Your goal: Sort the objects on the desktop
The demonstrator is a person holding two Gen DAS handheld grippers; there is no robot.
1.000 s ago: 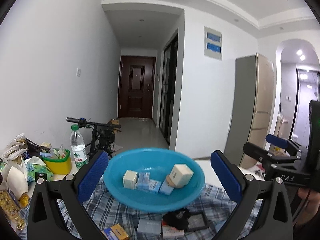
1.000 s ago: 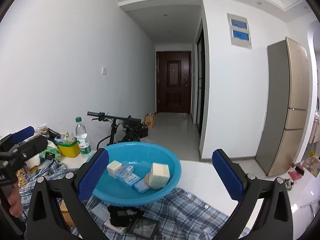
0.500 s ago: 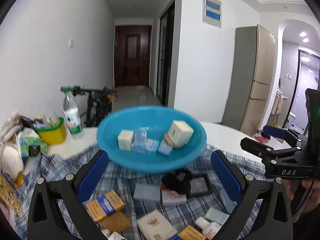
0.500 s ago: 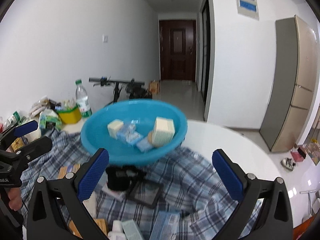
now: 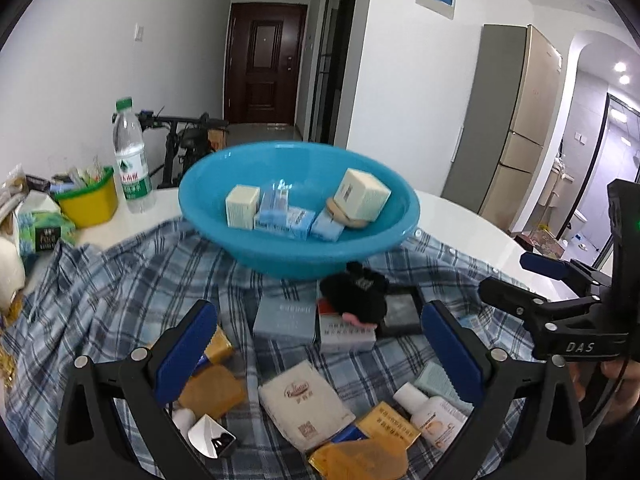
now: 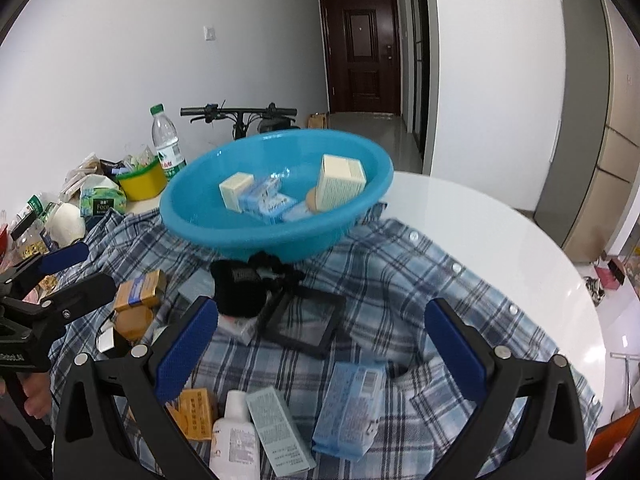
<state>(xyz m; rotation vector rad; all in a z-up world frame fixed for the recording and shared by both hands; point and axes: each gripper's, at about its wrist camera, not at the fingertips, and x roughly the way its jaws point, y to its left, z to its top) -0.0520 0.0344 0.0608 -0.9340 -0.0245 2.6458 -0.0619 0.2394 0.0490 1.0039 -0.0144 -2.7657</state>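
Both grippers hang above a round white table (image 6: 500, 240) covered by a blue plaid shirt (image 6: 400, 280), and each has its blue-padded jaws spread wide with nothing between them: the left gripper (image 5: 320, 354) over a scatter of small packets, the right gripper (image 6: 322, 350) over the boxes nearest it. A blue bowl (image 5: 280, 256) sits upright on the shirt at the far side of the clutter, holding two cream boxes and some pale blue packets. Just in front of it lie a black pouch (image 5: 354, 296) and a black frame (image 6: 306, 326) lying flat. A white bottle (image 6: 234, 444) lies with its cap toward the bowl, beside a grey box (image 6: 278, 428) and a pale blue box (image 6: 350, 408), both lying lengthwise toward the bowl. A water bottle (image 5: 130, 164) stands upright next to a yellow tub (image 5: 88, 206).
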